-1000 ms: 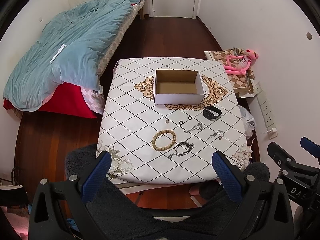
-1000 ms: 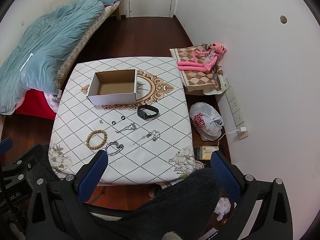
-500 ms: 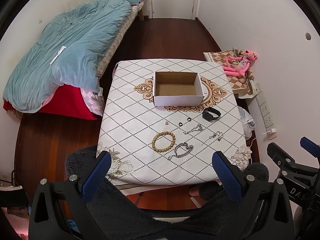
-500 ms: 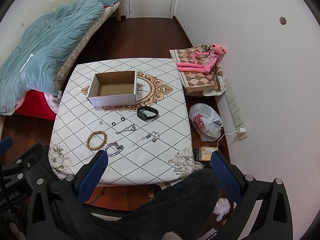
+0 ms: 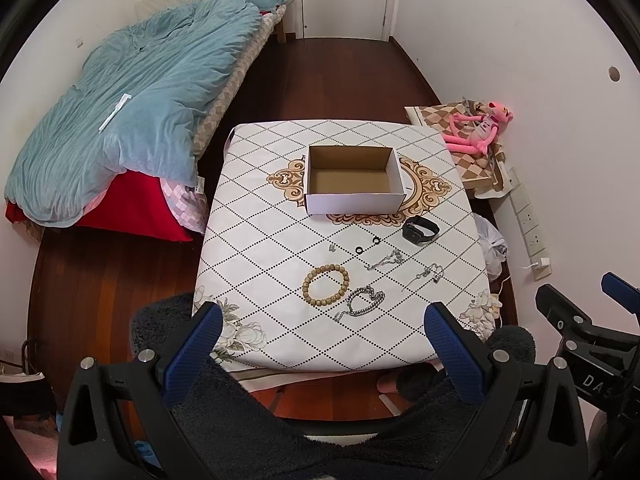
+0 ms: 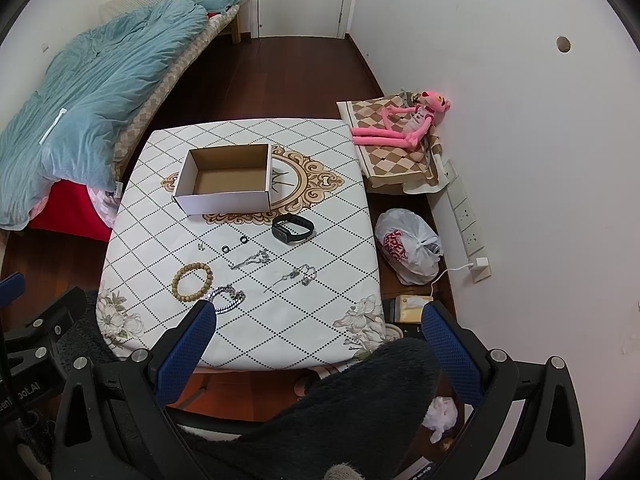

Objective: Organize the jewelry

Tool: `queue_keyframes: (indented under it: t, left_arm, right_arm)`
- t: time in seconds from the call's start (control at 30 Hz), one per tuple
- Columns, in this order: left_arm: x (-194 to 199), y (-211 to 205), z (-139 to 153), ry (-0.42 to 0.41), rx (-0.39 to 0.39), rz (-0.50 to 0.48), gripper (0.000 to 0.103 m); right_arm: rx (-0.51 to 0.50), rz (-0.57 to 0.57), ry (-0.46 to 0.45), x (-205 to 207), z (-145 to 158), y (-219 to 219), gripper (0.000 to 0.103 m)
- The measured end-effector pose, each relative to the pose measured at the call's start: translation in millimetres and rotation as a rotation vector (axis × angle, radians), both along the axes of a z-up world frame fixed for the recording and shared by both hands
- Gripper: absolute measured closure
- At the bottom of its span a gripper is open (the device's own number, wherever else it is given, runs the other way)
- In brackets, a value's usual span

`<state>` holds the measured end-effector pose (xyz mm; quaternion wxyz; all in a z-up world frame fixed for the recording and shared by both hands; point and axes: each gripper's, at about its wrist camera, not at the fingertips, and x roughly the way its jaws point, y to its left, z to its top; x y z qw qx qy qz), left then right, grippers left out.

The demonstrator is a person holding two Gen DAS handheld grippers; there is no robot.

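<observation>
Both the left gripper [image 5: 322, 326] and the right gripper [image 6: 318, 326] hang high above the tabletop [image 5: 256, 240], fingers spread wide and empty. The jewelry lies loose at frame centre, below the empty cardboard box [image 5: 352, 180]. A sensible start is the wooden bead bracelet [image 5: 325, 284]: descend straight, pinch one side of the ring, and steer clear of the silver chain [image 5: 364, 300] just beside it.
</observation>
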<state>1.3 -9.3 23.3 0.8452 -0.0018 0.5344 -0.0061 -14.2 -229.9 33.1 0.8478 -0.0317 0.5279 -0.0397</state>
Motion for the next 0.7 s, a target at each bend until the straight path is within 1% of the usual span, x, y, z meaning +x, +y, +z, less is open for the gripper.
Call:
queue_keyframes:
  t: [0.17,0.7]
  left_arm:
    - [-0.4,-1.5,4.2,-0.005,-0.002,-0.004,0.000]
    - [-1.7,-2.8,4.9,-0.008,-0.007,-0.005,0.000]
  right_arm:
    - [-0.001,0.000,0.000,-0.4,0.3,0.9,0.000]
    - [-0.002,-0.001,-0.002,-1.7,2.1,-1.1,0.000]
